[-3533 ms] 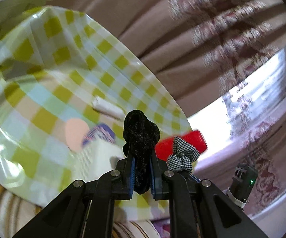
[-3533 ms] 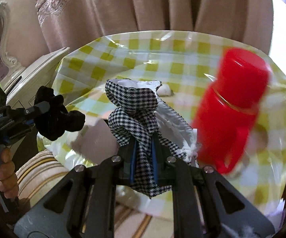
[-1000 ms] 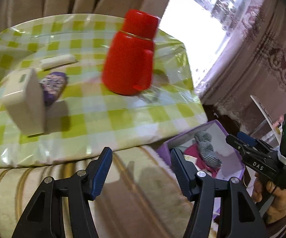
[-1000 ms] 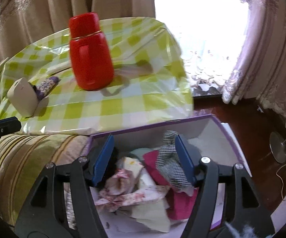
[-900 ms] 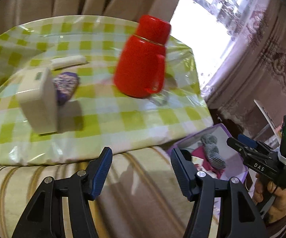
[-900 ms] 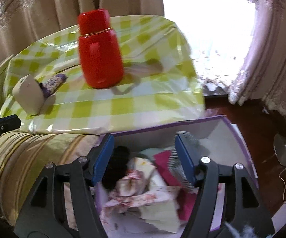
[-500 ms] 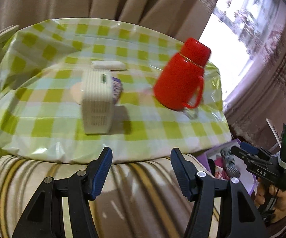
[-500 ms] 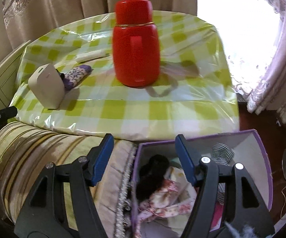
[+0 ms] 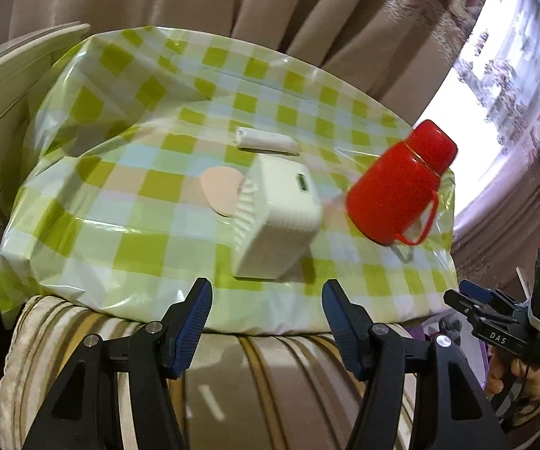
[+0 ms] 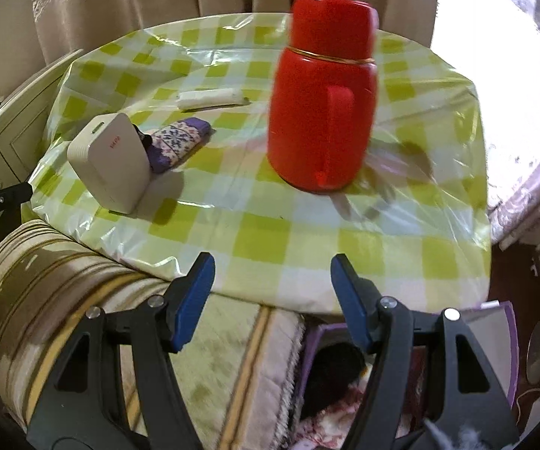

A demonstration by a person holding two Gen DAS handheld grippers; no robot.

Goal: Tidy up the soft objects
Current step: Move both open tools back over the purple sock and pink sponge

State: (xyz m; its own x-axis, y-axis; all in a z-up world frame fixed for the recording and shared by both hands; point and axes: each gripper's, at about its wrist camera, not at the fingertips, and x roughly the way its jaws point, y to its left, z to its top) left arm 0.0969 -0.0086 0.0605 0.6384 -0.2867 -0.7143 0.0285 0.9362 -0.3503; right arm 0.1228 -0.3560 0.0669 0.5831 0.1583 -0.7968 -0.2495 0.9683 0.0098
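A purple patterned sock (image 10: pixel 178 142) lies on the green checked table (image 10: pixel 262 232), tucked against a white box device (image 10: pixel 110 161). Behind them lies a white rolled cloth (image 10: pixel 210 98). A pink round pad (image 9: pixel 219 189) shows beside the device (image 9: pixel 281 217) in the left wrist view. The purple box (image 10: pixel 509 337) at the lower right holds a black cloth (image 10: pixel 329 371) and flowered fabric. My right gripper (image 10: pixel 270 281) is open and empty over the table's near edge. My left gripper (image 9: pixel 267 300) is open and empty, in front of the device.
A tall red flask (image 10: pixel 322 101) stands on the table right of the sock. A striped cushion (image 10: pixel 82 281) runs along the table's front edge. Curtains hang behind, and white furniture (image 9: pixel 15 75) stands at the left. A hand holds the right gripper (image 9: pixel 472 296) at the lower right.
Both views have swung left, from the purple box to the table. The black and the checked cloths held earlier are out of the jaws; both grippers have stayed open over the last second.
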